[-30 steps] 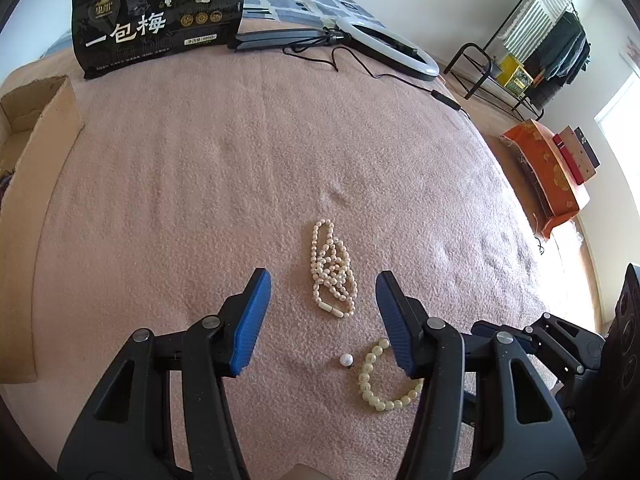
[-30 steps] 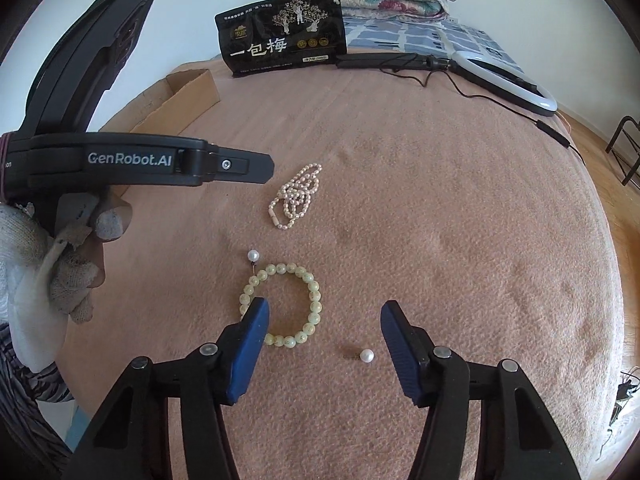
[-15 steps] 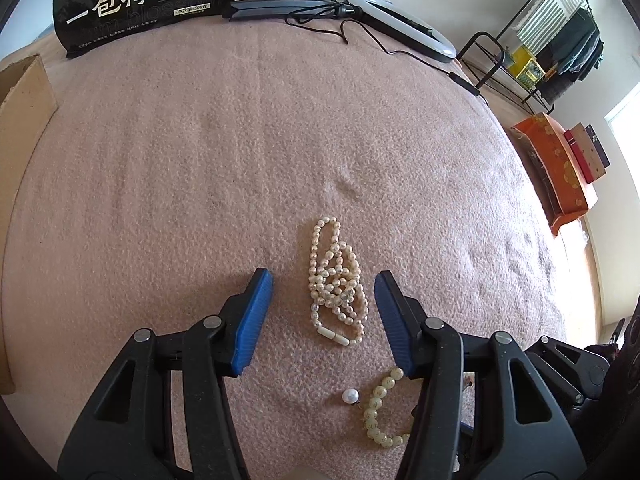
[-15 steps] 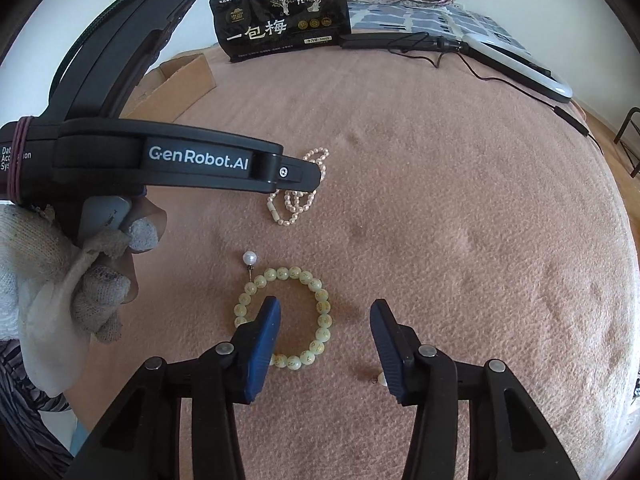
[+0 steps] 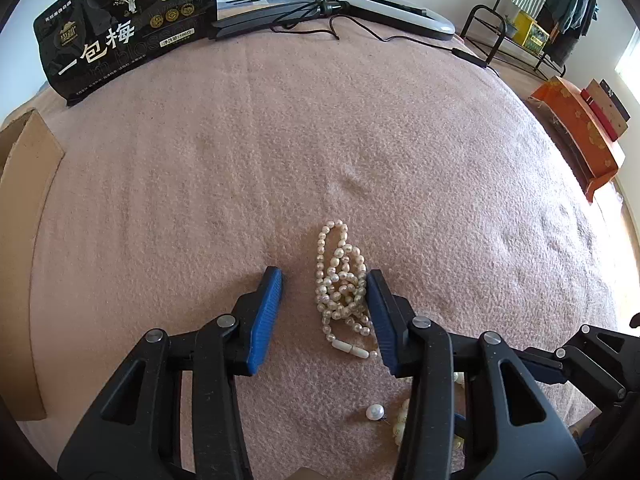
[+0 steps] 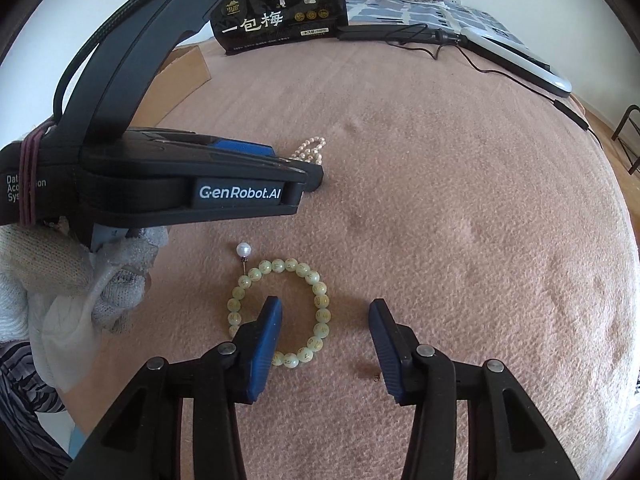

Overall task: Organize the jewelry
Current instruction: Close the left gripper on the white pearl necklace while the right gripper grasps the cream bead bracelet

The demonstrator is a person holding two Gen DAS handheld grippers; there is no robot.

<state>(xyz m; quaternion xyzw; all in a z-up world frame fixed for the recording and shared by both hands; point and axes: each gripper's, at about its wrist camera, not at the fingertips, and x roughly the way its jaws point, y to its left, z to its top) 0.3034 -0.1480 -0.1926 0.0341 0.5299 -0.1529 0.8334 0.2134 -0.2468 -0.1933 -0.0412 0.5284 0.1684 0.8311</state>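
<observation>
Pearl necklace [image 5: 341, 286] bunched on pink blanket [image 5: 240, 168], between spread fingers of left gripper [image 5: 324, 304]; right finger touches strand, nothing clamped; green bead bracelet [image 6: 280, 314] flat on blanket nearer viewer, loose pearl pin [image 6: 243, 250] just beside it; right gripper [image 6: 325, 330] released, left finger inside bracelet ring, right finger outside; black snack bag [image 5: 124, 28] and ring light [image 5: 396, 16] at far edge.

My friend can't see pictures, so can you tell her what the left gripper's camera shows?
The open left gripper sits low over a pink blanket, its blue fingers on either side of a bunched pearl necklace, the right finger right against the pearls. A loose pearl lies nearer the camera, and a black snack bag stands at the far edge.
</observation>
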